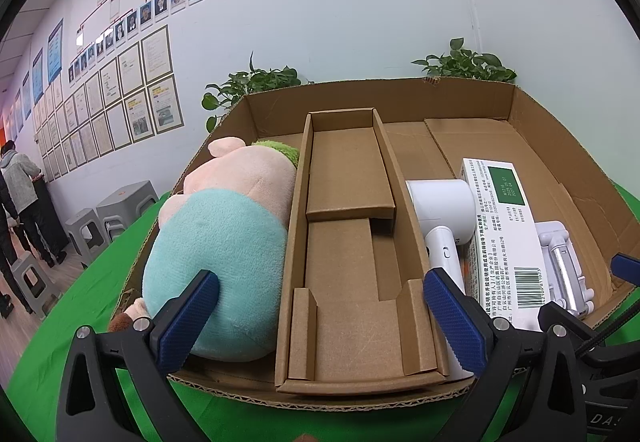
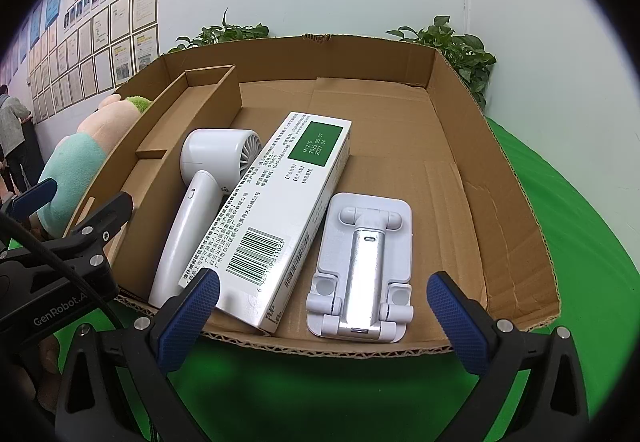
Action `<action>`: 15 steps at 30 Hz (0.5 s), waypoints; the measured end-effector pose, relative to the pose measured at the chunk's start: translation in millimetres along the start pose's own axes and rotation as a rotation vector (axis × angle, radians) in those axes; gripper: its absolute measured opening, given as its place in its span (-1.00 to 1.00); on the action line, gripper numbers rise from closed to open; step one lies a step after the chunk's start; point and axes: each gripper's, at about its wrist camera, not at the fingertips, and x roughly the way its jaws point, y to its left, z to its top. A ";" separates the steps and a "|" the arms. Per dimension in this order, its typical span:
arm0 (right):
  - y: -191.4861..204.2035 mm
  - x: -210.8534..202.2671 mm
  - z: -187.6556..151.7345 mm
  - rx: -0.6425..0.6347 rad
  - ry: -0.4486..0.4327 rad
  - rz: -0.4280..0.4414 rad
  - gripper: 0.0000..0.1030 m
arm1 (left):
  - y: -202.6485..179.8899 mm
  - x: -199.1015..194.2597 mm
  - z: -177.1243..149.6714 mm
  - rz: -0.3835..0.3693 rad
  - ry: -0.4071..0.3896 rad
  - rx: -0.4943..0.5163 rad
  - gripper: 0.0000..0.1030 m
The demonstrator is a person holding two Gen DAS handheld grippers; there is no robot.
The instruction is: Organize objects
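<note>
A shallow cardboard box (image 1: 560, 145) (image 2: 460, 113) lies on a green cloth. In its left section rests a plush pig (image 1: 224, 238) (image 2: 76, 161) in a teal shirt. A narrow cardboard insert (image 1: 352, 242) (image 2: 172, 145) divides the box. Right of it lie a white hair dryer (image 1: 440, 217) (image 2: 200, 193), a white medicine carton (image 1: 504, 238) (image 2: 280, 209) with a barcode, and a folded white phone stand (image 1: 560, 262) (image 2: 364, 266). My left gripper (image 1: 320, 326) stands open at the box's near edge, straddling the insert. My right gripper (image 2: 324, 322) is open, with nothing between its fingers, just before the carton and stand.
Green cloth (image 2: 580, 242) covers the table around the box. Potted plants (image 1: 256, 85) (image 2: 452, 45) stand behind it against a white wall with framed papers. Grey stools (image 1: 116, 213) and a standing person (image 1: 20, 185) are at the far left.
</note>
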 end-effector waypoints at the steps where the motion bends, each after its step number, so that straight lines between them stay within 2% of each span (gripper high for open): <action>1: -0.2 -0.2 -0.1 0.000 0.000 0.000 1.00 | -0.1 0.0 0.0 0.000 0.000 0.000 1.00; 15: -0.5 0.1 -0.6 -0.003 0.003 -0.004 1.00 | -0.3 0.9 -0.4 0.000 0.000 0.000 1.00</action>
